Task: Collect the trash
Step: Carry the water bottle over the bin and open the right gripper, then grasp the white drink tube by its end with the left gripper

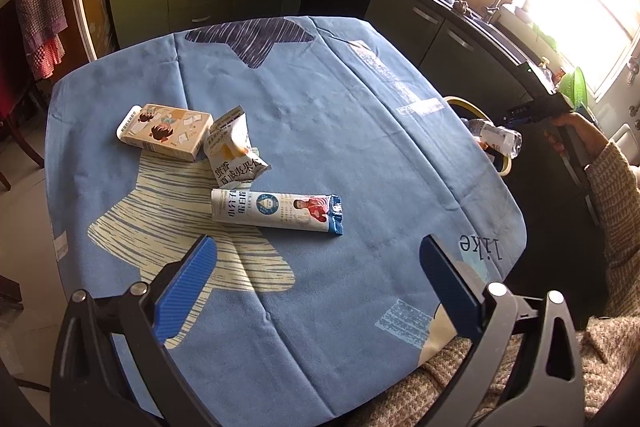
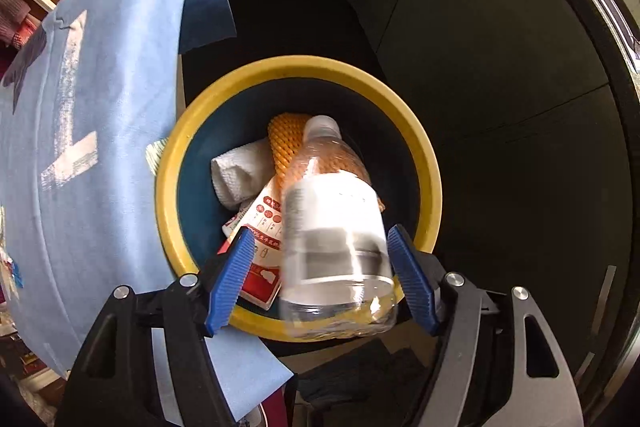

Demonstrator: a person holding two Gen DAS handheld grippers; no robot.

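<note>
My right gripper (image 2: 320,275) points down over the yellow-rimmed bin (image 2: 424,163) at frame centre, jaws parted, the blurred bottle (image 2: 336,227) loose between them. My left gripper (image 1: 316,291) gapes empty above the table (image 1: 360,131); three wrappers (image 1: 276,211) lie centre-left.

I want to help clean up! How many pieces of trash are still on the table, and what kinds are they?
Boxes: 1, the cartoon box
Crumpled snack bags: 1, the white bag
Long wrappers: 1, the stick wrapper
Total on the table: 3
</note>
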